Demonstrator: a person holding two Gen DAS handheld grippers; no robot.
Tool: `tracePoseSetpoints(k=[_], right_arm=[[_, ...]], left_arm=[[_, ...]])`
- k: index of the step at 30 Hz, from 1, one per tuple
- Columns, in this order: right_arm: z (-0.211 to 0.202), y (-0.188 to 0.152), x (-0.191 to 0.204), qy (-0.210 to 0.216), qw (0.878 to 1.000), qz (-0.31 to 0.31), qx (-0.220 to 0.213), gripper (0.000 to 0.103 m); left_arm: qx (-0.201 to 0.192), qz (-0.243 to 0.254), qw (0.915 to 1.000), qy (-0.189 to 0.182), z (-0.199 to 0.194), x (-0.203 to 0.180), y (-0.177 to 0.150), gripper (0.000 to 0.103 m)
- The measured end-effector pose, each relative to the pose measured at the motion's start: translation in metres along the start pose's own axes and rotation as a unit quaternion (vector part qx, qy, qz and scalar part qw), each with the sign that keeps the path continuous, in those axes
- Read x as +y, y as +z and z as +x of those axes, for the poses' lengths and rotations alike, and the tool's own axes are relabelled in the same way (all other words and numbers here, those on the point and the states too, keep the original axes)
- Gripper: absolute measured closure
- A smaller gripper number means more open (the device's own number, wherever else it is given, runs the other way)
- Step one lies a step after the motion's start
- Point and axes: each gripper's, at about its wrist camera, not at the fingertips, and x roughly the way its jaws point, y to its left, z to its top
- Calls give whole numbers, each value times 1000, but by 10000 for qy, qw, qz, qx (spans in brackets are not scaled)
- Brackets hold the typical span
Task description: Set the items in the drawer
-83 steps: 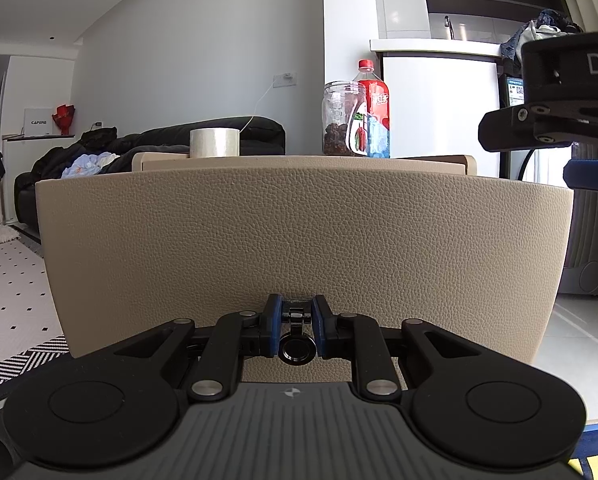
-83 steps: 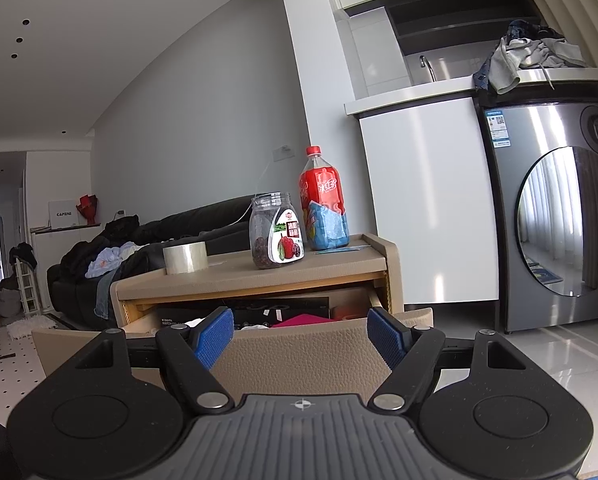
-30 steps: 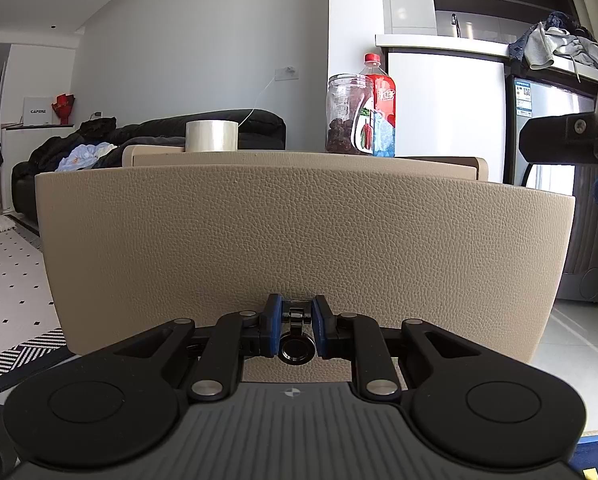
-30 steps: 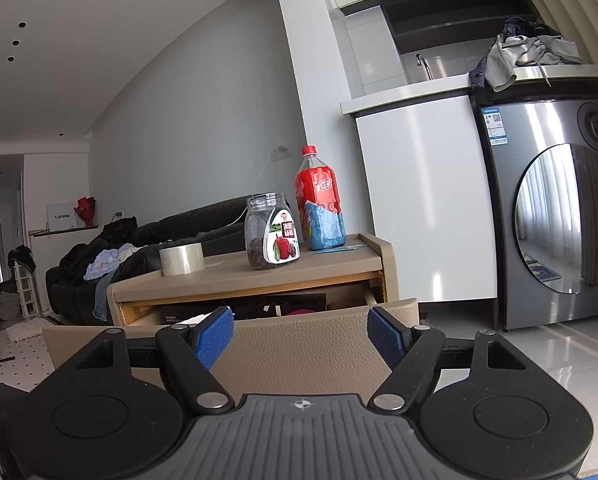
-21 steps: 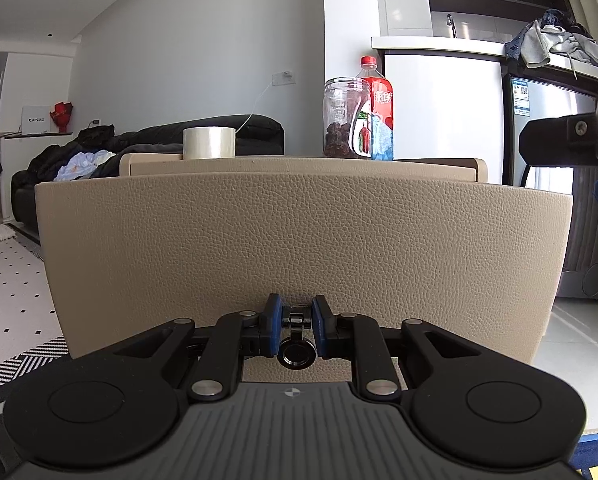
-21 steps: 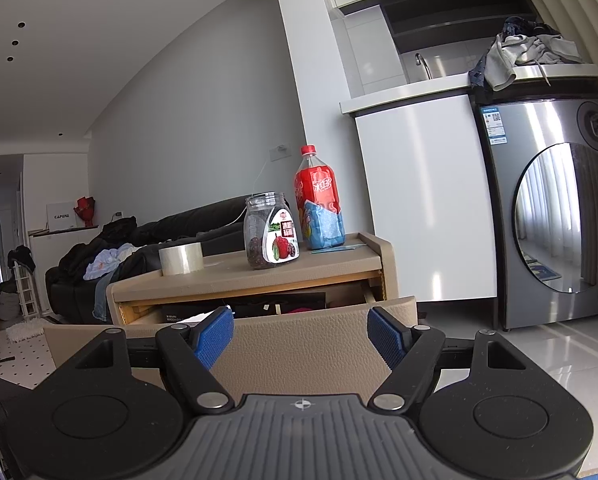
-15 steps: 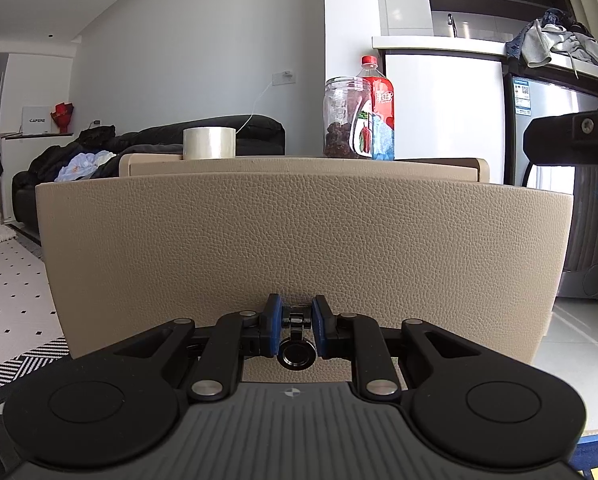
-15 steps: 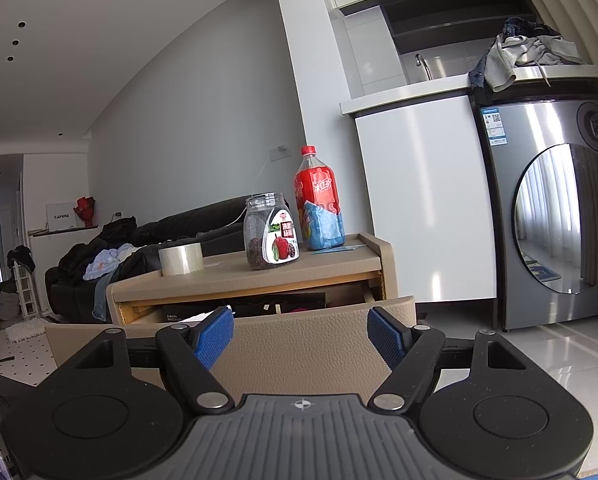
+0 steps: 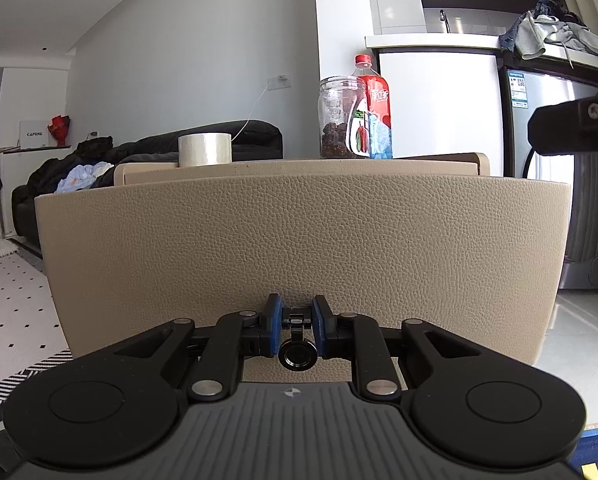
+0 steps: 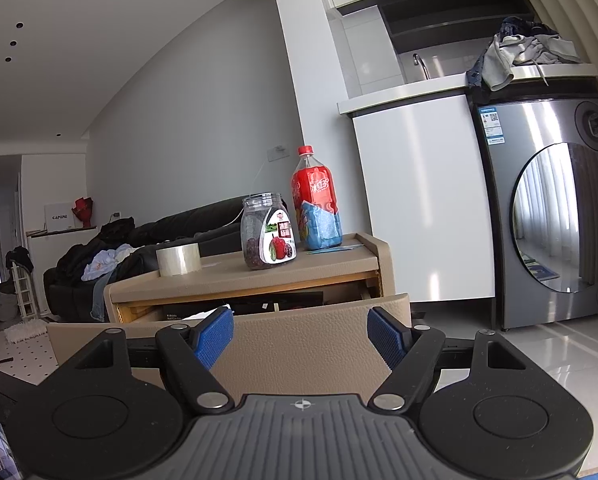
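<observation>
A living room with a tan cabinet (image 10: 259, 276). The left gripper (image 9: 295, 326) is clamped on the drawer (image 9: 299, 240) knob (image 9: 295, 354) straight ahead; the right gripper (image 10: 301, 336) hangs spread, empty, before the drawer.

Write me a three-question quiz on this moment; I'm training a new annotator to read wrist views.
1. True or false: the left gripper is shut on the drawer pull.
2. Which stands nearest the roll of tape on the cabinet top? A) clear jar B) red bottle C) washing machine
3. Fill in: the right gripper is ____, holding nothing.

Key
1. True: its blue pads close on the small black pull at the drawer front.
2. A
3. open
</observation>
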Motion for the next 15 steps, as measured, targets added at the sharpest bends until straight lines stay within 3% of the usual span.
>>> tracePoseSetpoints(k=[15], right_arm=[[2, -2, 2, -22, 10000, -48, 15, 25]], left_arm=[[25, 53, 10000, -27, 9, 1, 2, 84]])
